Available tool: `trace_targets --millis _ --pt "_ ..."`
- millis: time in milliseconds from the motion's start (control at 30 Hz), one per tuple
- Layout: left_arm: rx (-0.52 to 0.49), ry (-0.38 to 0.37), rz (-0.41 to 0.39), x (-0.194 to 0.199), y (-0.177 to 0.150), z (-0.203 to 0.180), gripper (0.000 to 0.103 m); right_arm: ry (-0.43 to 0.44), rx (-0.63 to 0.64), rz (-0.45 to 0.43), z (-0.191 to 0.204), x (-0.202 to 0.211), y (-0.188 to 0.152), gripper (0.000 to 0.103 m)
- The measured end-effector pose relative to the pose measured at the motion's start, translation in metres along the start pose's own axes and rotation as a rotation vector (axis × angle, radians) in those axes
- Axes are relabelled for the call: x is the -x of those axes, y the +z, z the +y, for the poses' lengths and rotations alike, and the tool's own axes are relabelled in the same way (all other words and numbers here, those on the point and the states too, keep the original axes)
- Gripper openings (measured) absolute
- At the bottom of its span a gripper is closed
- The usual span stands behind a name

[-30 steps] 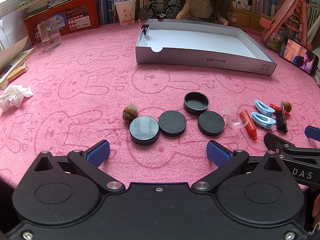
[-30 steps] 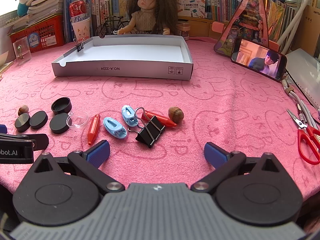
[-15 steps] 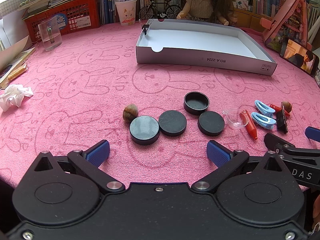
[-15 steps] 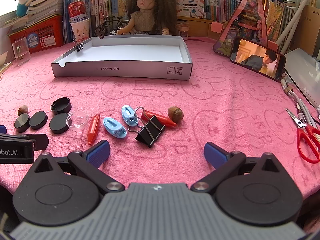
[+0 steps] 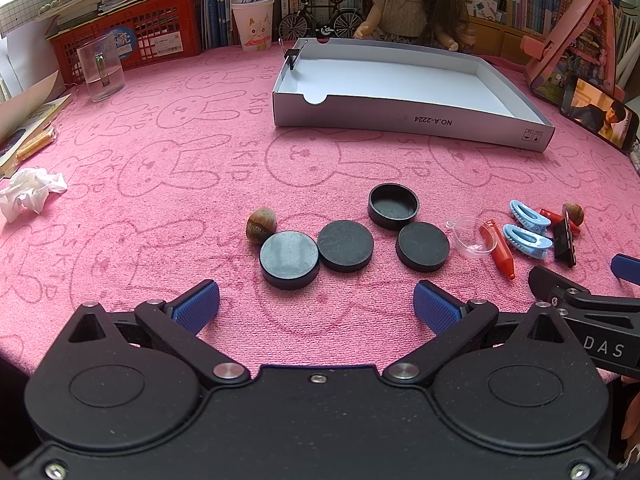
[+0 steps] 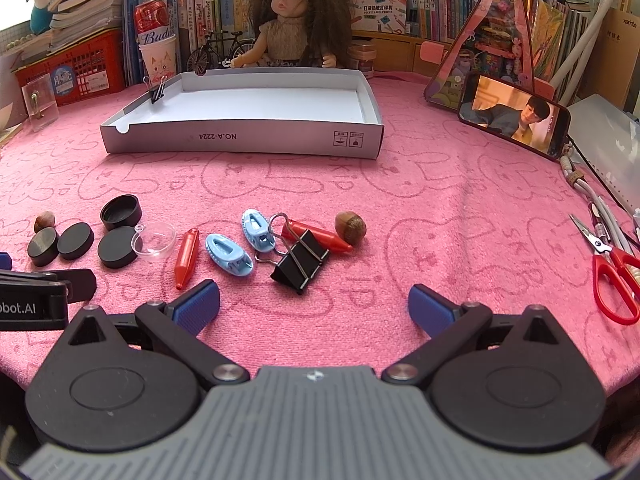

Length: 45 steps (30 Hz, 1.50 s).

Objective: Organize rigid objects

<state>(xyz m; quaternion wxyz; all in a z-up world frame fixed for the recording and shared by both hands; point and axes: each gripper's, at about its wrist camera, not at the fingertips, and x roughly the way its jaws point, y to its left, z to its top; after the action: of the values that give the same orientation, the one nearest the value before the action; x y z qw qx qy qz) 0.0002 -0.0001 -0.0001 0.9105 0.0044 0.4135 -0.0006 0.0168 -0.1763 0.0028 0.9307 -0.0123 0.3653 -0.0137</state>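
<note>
Both tongs spread wide, holding nothing, low over the near edge of the tabletop (image 5: 160,152), which is covered in pink terry cloth with a rabbit print. Left tongs (image 5: 316,300) face the black pieces; right tongs (image 6: 314,300) face the clips.

Left group, mid-near tabletop: three flat black discs (image 5: 345,246), matte and puck-shaped, in a loose row, the left two touching. A black round cap (image 5: 393,205) sits open side up just behind the right disc. A ribbed brown nut (image 5: 261,224) touches the leftmost disc.

Right group: clear plastic half-dome (image 6: 154,239) beside a disc; red tapered crayon-like stick (image 6: 187,257); two light-blue plastic clips (image 6: 228,258); black metal binder clip (image 6: 301,261) lying over a second red stick (image 6: 320,236), with its wire loop near a blue clip; second nut (image 6: 350,227) at that stick's far end.

White cardboard tray (image 6: 240,142), shallow and rectangular, sits toward the far edge, well apart from both groups. A small binder clip (image 6: 157,90) is clamped on its left wall.

Around: red-handled scissors (image 6: 616,276) at the right edge, phone (image 6: 514,118) propped at far right, crumpled tissue (image 5: 30,192) at the left edge, doll (image 6: 296,20) behind the tray.
</note>
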Motion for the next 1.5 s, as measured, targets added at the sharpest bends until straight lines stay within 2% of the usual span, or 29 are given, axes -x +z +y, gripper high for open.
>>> trace_targets --millis 400,533,700,800,900,967,1067,1167,1233,1300,1367,1500 --pt "-0.027 -0.021 -0.022 0.002 -0.003 0.004 0.103 0.006 0.005 -0.029 0.000 0.001 -0.004 0.103" --pt "-0.018 -0.020 -0.058 0.002 -0.008 0.010 0.103 0.022 0.022 -0.064 -0.002 0.002 -0.008 0.103" --pt "-0.016 -0.022 -0.056 0.002 -0.007 0.011 0.102 0.022 0.044 -0.116 -0.003 0.007 -0.011 0.101" --pt "0.001 -0.028 -0.067 0.005 -0.007 0.015 0.094 0.025 0.083 -0.170 -0.003 0.012 -0.010 0.097" --pt "-0.003 -0.042 -0.094 0.010 -0.007 0.018 0.074 0.040 0.133 -0.196 -0.003 0.014 -0.007 0.093" --pt "-0.017 -0.069 -0.109 0.013 -0.007 0.019 0.052 0.051 0.168 -0.200 -0.003 0.014 -0.006 0.089" --pt "-0.030 -0.077 -0.115 0.013 -0.007 0.019 0.047 0.087 0.200 -0.200 -0.006 0.015 -0.007 0.083" --pt "-0.030 -0.073 -0.122 0.013 -0.006 0.020 0.045 0.108 0.206 -0.176 -0.008 0.012 -0.007 0.072" --pt "-0.032 -0.075 -0.124 0.012 -0.006 0.020 0.044 0.120 0.188 -0.158 -0.012 0.008 -0.007 0.058" --pt "-0.036 -0.068 -0.125 0.011 -0.006 0.021 0.041 0.149 0.172 -0.149 -0.015 0.005 -0.007 0.054" --pt "-0.036 -0.045 -0.128 0.010 -0.006 0.021 0.029 0.170 0.177 -0.146 -0.017 0.002 -0.005 0.051" --pt "-0.029 -0.048 -0.131 0.009 -0.004 0.023 0.030 0.209 0.195 -0.139 -0.017 -0.003 0.000 0.049"
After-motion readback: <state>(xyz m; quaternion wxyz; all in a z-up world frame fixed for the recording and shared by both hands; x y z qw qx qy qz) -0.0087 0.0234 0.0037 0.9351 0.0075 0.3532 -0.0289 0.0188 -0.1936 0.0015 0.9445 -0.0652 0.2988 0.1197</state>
